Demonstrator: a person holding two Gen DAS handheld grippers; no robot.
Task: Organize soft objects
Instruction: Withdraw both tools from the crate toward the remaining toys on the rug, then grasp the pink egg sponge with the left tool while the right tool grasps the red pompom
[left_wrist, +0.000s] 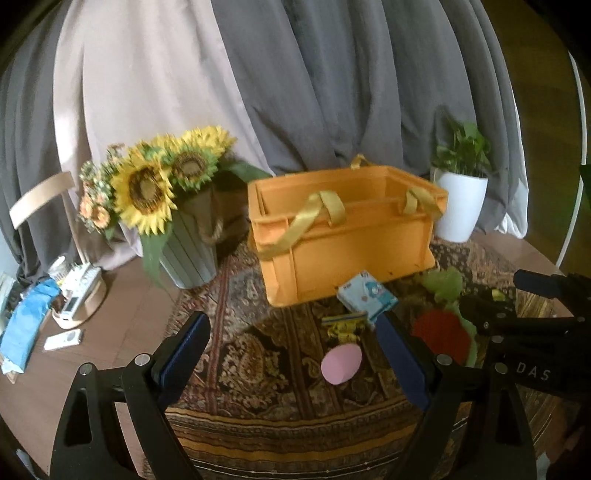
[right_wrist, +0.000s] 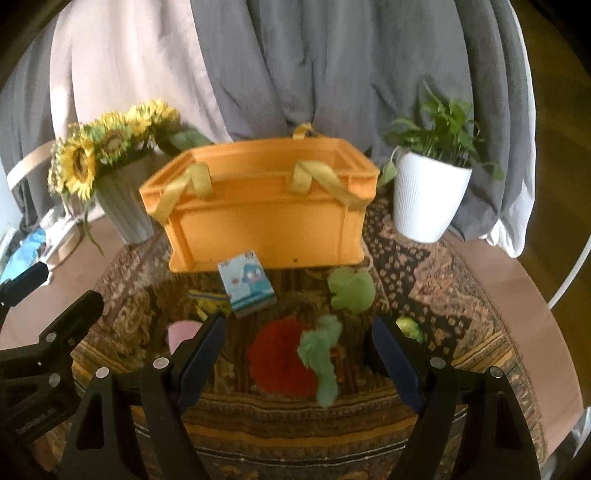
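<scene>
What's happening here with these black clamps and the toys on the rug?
A person holds two grippers, both open and empty. The right gripper hovers over a red and green plush toy; the left gripper hangs near a pink sponge. The orange crate stands behind them. No toy has been grasped.

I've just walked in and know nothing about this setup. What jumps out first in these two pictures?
The bright orange crate with yellow strap handles stands mid-table on a patterned rug. Sunflowers in a grey pot sit to its left and a leafy plant in a white pot to its right. In front lie soft items, notably a red plush with a green tuft and a pink sponge, with both black grippers open above them.
</scene>
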